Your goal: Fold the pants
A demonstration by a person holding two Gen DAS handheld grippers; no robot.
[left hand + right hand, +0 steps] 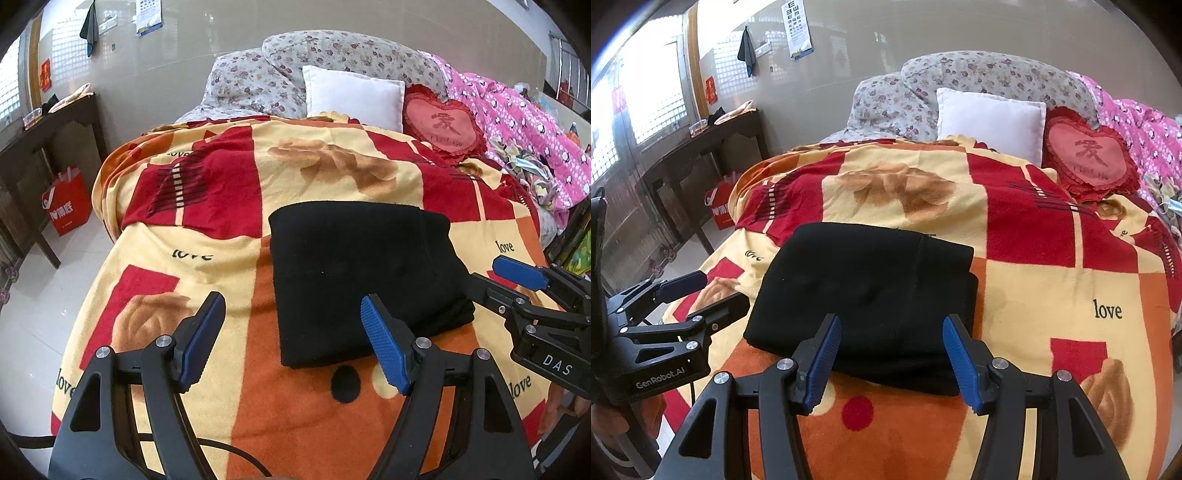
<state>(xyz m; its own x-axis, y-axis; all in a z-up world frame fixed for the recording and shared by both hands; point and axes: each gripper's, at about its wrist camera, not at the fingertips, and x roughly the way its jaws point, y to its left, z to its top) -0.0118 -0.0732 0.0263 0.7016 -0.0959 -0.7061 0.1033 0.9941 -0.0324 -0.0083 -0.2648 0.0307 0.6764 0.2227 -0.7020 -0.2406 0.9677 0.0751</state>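
Black soft pants (364,280), folded into a thick flat square, lie on a fuzzy blanket (229,206) with red, yellow and orange squares and the word "love" on it. The blanket covers a bed.

The left gripper (293,341) has black arms and blue bumpy pads. Its jaws are spread wide, with nothing between them but blanket. The folded pants sit just in front of it, a bit toward its right finger, and that finger's tip (384,347) shows in front of the near edge of the pants. I cannot tell if it touches them.

The right gripper (892,363) looks the same, and its jaws are spread too. The pants are right in front of it, and the near edge of the pants shows in the gap between its two blue pads. The pads do not squeeze the cloth.

From the left camera, the right gripper pokes in beside the right edge of the pants.

Far past both grippers, at the head of the bed, sit a white square pillow (352,98), a red heart-shaped pillow (443,123) and a flowery grey quilt (295,62). A pink spotted blanket (517,122) lies off to the right. A red paper bag (68,201) stands on the floor to the left, beside a dark wooden table (48,122).
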